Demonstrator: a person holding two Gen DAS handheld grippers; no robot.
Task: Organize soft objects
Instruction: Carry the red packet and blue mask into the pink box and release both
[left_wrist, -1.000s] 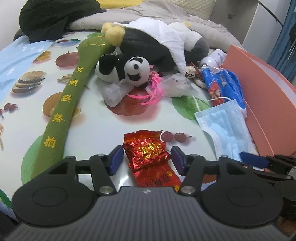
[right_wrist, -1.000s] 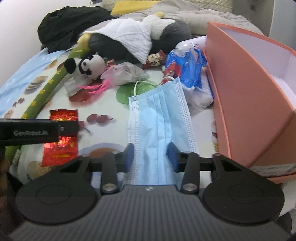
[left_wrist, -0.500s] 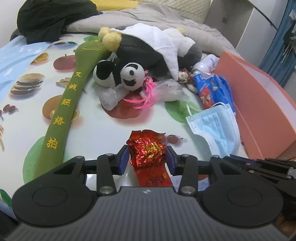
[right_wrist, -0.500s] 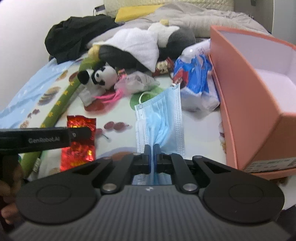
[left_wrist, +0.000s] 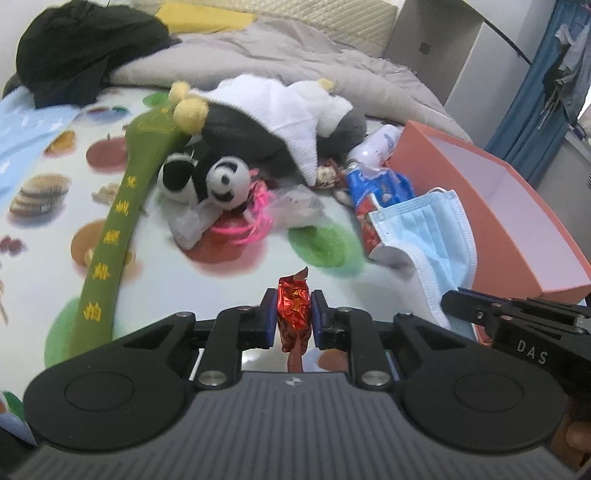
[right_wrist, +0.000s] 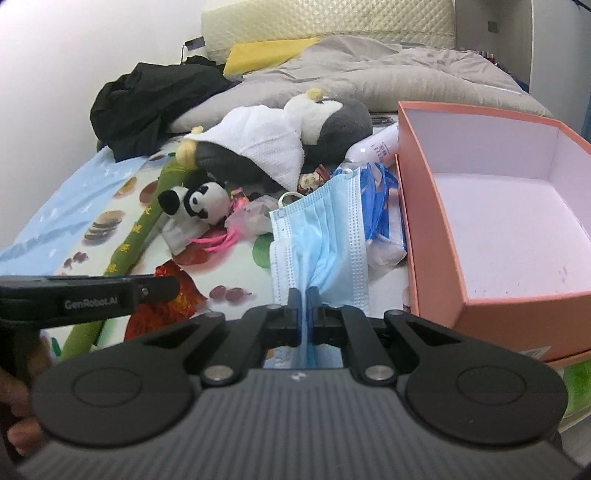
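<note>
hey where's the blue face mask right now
The blue face mask hangs pinched in the right gripper, lifted beside the orange box, with the blue snack packet behind it.

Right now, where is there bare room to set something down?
The open salmon-pink cardboard box is bare inside. Bare printed bedsheet lies between the long green embroidered plush stick and the blue pleated face mask. Around the small panda plush it is crowded.
</note>
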